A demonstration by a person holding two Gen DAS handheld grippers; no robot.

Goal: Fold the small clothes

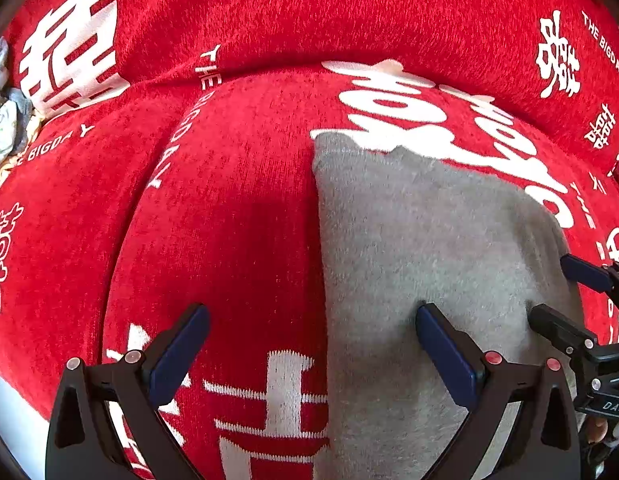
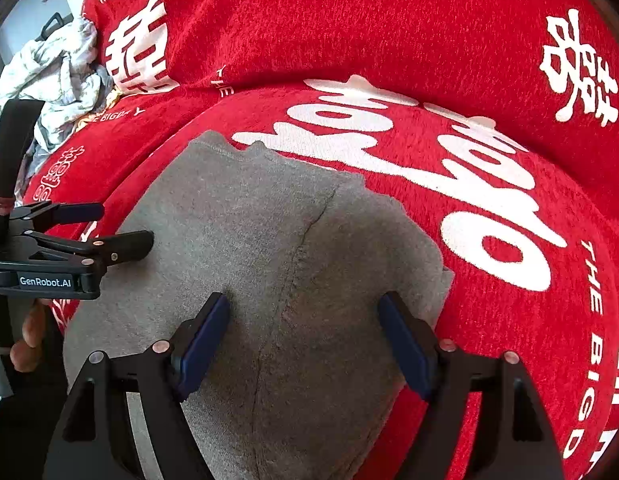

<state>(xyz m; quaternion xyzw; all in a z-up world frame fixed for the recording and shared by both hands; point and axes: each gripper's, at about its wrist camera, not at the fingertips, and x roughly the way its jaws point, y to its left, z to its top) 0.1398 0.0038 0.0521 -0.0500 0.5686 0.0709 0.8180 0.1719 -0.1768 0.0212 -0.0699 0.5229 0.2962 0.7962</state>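
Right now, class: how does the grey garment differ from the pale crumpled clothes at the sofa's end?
The grey garment is plain; the crumpled clothes look pale and patterned. The grey garment lies spread flat on the red cover; the crumpled clothes sit bunched. Both rest on the sofa.

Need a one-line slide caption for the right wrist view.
Open right gripper poised over grey garment on red sofa cover, left gripper alongside.

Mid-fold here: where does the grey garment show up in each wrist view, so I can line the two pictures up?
Left wrist view: the grey garment fills the lower right, under the right finger of the left hand-held gripper.
Right wrist view: grey garment lies centre to lower left.
Shared landmark: the big white lettering on the red cover, just beyond its far edge.
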